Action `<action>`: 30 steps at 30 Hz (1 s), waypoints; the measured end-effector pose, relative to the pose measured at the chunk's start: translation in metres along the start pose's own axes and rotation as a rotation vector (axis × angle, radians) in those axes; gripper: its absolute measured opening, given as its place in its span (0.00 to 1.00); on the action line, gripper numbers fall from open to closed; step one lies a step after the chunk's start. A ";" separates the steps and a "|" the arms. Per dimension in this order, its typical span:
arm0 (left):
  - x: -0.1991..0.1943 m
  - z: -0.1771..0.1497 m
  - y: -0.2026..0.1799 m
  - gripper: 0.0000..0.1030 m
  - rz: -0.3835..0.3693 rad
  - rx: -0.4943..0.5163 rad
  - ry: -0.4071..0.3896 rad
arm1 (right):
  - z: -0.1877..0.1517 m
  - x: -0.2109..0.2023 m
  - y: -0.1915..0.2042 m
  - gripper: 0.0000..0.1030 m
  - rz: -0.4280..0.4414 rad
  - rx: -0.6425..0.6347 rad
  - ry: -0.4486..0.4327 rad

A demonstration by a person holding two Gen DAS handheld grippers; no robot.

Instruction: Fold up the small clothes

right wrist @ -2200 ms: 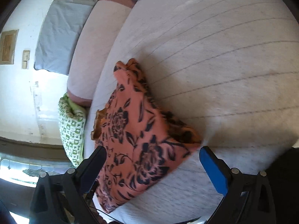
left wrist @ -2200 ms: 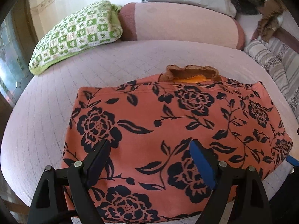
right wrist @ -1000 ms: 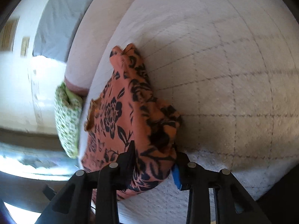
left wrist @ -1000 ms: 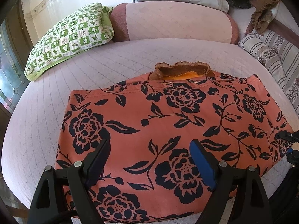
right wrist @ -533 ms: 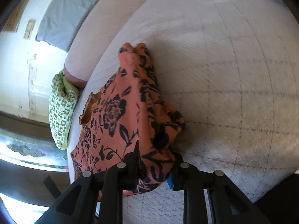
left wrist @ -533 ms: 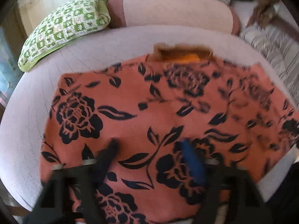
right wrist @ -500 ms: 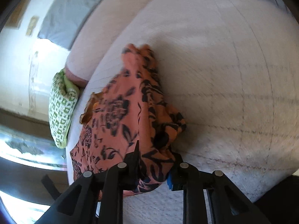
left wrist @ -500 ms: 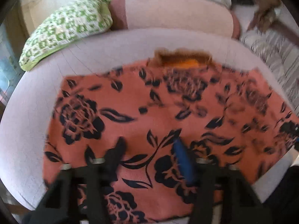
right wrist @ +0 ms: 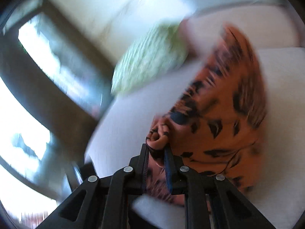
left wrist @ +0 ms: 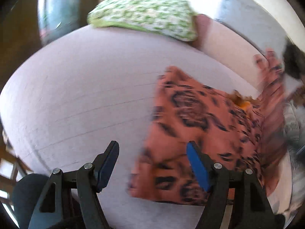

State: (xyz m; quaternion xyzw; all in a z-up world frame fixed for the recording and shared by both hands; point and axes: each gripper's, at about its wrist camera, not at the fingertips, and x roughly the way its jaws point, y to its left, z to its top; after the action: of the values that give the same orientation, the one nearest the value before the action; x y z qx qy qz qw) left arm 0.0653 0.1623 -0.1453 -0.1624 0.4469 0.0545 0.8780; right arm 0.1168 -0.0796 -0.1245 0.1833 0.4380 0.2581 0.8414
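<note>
Right wrist view: a garment (right wrist: pixel 225 103) edge is now pinched by the right gripper (right wrist: pixel 157 152) and lifted off the bed (left wrist: pixel 85 87). Left gripper (left wrist: pixel 152 150), jaws opening and empty, has been shifted beside the garment's edge, over bare bed.

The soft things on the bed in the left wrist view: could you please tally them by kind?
Floral orange garment: 1
Green checked cushion: 1
Pink bolster: 1
Total: 3
</note>
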 end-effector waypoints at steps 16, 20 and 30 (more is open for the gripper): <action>0.017 0.000 -0.048 0.85 -0.289 0.063 0.116 | -0.047 -0.031 -0.087 0.84 -0.045 0.222 -0.063; 0.019 0.010 -0.053 0.66 -0.304 0.063 0.124 | -0.053 -0.045 -0.102 0.84 -0.061 0.260 -0.075; -0.032 0.030 -0.076 0.05 -0.286 0.225 -0.048 | -0.053 -0.032 -0.108 0.84 -0.079 0.252 -0.042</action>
State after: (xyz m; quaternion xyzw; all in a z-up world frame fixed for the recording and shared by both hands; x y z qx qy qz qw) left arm 0.0878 0.1023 -0.0851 -0.1239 0.4012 -0.1174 0.8999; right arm 0.0868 -0.1805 -0.1906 0.2757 0.4560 0.1639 0.8302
